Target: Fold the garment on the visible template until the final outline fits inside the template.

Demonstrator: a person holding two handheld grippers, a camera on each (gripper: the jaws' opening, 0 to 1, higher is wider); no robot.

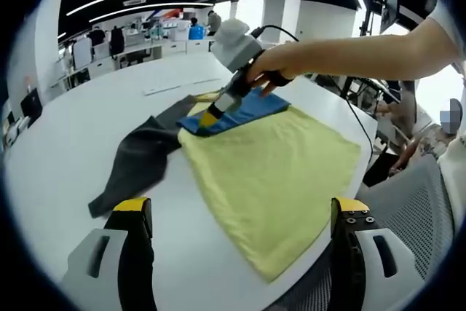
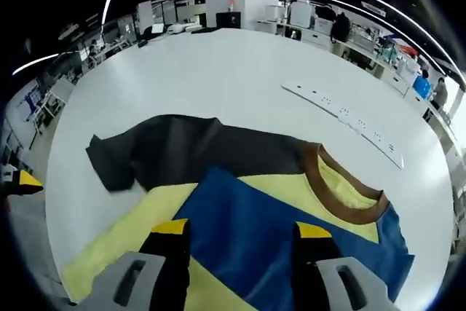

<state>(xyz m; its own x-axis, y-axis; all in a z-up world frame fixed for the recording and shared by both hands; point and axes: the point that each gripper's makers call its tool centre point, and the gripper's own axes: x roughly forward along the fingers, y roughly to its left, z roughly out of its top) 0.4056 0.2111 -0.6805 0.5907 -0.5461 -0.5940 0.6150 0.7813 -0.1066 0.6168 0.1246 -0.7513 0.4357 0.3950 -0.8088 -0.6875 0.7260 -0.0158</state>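
Observation:
A T-shirt lies flat on the white table (image 1: 87, 114). It has a yellow body (image 1: 269, 180), a blue panel (image 1: 247, 111) and a dark grey sleeve (image 1: 138, 158). My left gripper (image 1: 242, 205) hovers open at the near table edge, its jaws wide apart over the yellow hem. A hand holds my right gripper (image 1: 210, 119) down at the blue panel beside the collar. In the right gripper view the right gripper (image 2: 242, 229) stands open over the blue panel (image 2: 247, 202). The brown collar (image 2: 328, 187) is to its right and the dark sleeve (image 2: 167, 151) lies beyond.
A white power strip (image 2: 342, 118) lies on the table beyond the collar. A grey mesh chair (image 1: 408, 209) stands at the table's edge on the right. The person's arm (image 1: 349, 52) reaches across above the shirt. Desks and people fill the far background.

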